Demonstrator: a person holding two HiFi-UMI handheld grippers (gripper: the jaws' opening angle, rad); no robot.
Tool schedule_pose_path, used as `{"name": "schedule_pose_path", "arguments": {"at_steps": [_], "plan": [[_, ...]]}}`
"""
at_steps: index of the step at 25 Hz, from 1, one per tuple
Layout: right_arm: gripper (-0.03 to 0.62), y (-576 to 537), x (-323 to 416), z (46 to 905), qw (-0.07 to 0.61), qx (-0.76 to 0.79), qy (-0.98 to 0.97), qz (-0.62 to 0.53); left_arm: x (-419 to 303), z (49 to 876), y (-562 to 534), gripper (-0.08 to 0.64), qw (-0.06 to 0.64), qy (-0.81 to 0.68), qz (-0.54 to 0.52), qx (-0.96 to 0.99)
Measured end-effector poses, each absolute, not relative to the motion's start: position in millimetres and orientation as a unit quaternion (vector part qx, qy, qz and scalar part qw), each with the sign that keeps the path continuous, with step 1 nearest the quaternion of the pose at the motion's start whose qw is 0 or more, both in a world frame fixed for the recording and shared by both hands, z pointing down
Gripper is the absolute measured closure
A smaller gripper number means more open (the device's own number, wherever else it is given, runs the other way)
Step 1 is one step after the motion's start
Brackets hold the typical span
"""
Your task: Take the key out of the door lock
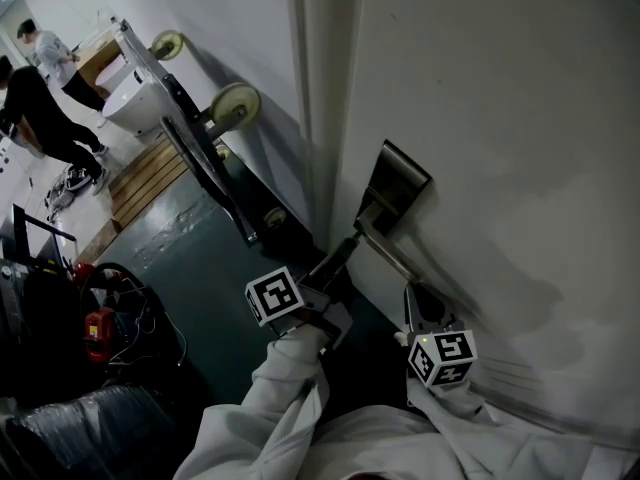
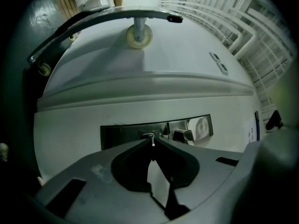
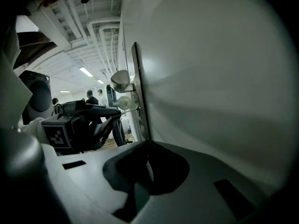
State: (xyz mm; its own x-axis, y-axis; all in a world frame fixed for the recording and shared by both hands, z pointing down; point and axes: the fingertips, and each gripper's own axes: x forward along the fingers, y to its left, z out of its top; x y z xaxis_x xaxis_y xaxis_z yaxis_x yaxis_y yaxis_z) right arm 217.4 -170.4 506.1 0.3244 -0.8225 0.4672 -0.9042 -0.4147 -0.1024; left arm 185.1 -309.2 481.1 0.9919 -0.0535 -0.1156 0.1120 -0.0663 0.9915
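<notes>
the white door (image 1: pixel 500 118) fills the right side, and its left edge runs down beside the wall. the left gripper (image 1: pixel 345 248) reaches to the metal lock plate (image 2: pixel 126 135) near that edge. its claw is pressed together on the key (image 2: pixel 150 138), a thin metal piece standing between the tips right at the plate. the handle (image 2: pixel 183 135) juts from the plate just right of the key. the right gripper (image 1: pixel 418 303) hangs near the door face, below the handle, claw pressed together on nothing.

open room lies to the left: a strip of dark floor (image 1: pixel 190 268) runs from the door's edge toward the far left. a tipped cart (image 1: pixel 200 158) leans along the wall and narrows that strip. dark bags and cables crowd the near left corner.

counted: one door, one lock plate, one handle, one key, two grippers, one cart with two pale wheels (image 1: pixel 235 103) showing, and two people (image 1: pixel 40 108) at the far left.
</notes>
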Motion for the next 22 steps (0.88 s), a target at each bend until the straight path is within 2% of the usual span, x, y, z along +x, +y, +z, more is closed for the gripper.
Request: {"name": "schedule_pose_path", "arguments": {"at_steps": [13,22], "plan": [[0.540,-193,185,508,0.090,0.782,-0.577,0.216,122,486,-329,0.533,0.646,-0.035,-0.086,0.757],[0.540,-200,167,498,0.090,0.764,-0.608,0.197,64,489,-349,0.532,0.567,-0.116,-0.083,0.812]]}}
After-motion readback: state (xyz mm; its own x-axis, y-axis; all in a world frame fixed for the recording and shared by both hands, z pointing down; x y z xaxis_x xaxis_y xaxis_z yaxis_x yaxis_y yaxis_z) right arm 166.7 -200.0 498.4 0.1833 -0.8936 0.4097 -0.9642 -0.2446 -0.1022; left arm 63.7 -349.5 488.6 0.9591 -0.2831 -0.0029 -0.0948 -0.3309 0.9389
